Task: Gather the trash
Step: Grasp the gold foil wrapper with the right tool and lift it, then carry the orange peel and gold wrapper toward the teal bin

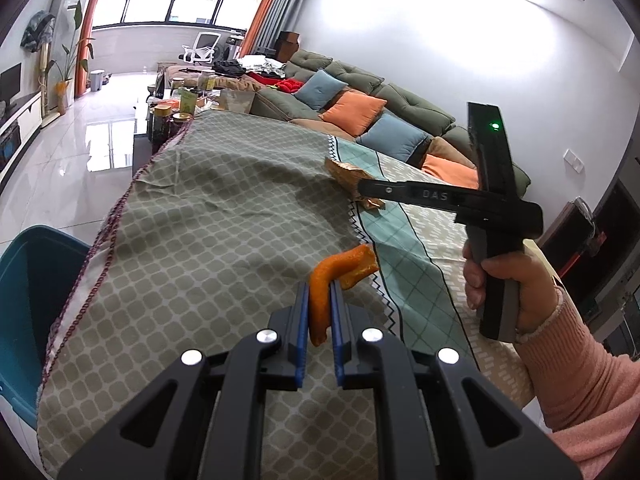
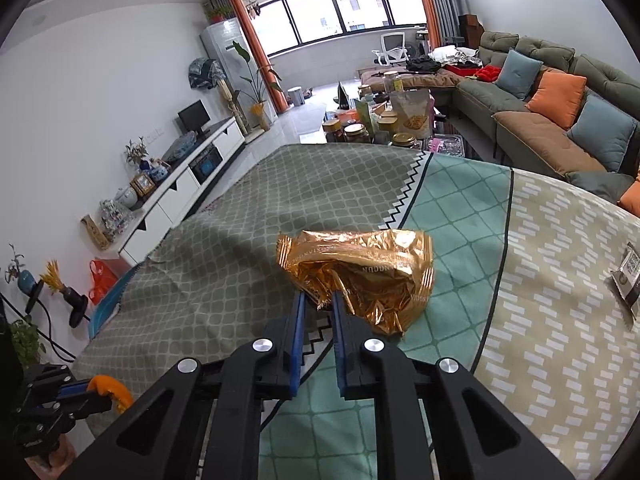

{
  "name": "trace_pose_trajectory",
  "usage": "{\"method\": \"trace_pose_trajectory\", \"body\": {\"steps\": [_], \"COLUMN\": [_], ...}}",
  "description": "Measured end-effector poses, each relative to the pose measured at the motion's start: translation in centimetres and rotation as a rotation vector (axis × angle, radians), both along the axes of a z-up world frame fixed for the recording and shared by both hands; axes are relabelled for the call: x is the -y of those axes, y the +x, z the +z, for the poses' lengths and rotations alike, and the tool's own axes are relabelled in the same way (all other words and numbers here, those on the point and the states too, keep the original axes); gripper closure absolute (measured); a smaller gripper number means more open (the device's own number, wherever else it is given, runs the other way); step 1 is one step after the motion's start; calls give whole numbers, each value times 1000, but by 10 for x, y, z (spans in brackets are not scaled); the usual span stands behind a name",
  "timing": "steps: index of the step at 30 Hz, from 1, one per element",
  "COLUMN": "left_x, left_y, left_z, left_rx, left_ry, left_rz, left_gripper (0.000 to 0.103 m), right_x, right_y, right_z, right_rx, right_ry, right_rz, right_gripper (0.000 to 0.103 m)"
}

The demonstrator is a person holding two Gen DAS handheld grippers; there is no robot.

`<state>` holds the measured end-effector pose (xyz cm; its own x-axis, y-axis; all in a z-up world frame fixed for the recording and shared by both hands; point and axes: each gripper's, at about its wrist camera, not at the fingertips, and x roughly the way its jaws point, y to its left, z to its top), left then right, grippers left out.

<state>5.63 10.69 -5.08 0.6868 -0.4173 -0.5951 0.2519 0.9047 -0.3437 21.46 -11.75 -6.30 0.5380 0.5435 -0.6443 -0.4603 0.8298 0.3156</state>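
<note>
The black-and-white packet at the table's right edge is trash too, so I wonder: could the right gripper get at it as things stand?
Probably not yet. The right gripper is shut on the gold foil wrapper. The black-and-white packet lies bare on the patterned tablecloth, nothing blocking it.

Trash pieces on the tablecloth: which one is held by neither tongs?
The black-and-white packet at the table's right edge; the orange peel and gold wrapper are each gripped by tongs.

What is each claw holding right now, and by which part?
Left claw: orange peel, pinched along its lower strip. Right claw: gold foil wrapper, closed on its crumpled near edge.
</note>
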Motion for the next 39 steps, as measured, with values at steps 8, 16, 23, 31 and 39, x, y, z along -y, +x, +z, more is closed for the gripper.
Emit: {"method": "trace_pose_trajectory", "body": {"steps": [8, 16, 23, 31, 39], "left_x": [-10, -19, -27, -37, -48], "left_y": [-6, -15, -24, -33, -43], "left_z": [6, 13, 17, 23, 28], "left_rx": [20, 38, 54, 70, 84], "left_ry": [3, 7, 5, 9, 13], "left_rz": [25, 46, 70, 98, 126], "left_gripper": [92, 92, 92, 92, 92], "right_x": [3, -2, -7, -14, -26], "right_y": [-21, -46, -64, -76, -89], "right_z": [11, 24, 34, 35, 36], "right_rx": [22, 49, 73, 71, 72], "right_ry": [47, 94, 119, 144, 166], "right_rz": [36, 80, 114, 151, 191], "right_gripper": [92, 95, 95, 95, 95]}}
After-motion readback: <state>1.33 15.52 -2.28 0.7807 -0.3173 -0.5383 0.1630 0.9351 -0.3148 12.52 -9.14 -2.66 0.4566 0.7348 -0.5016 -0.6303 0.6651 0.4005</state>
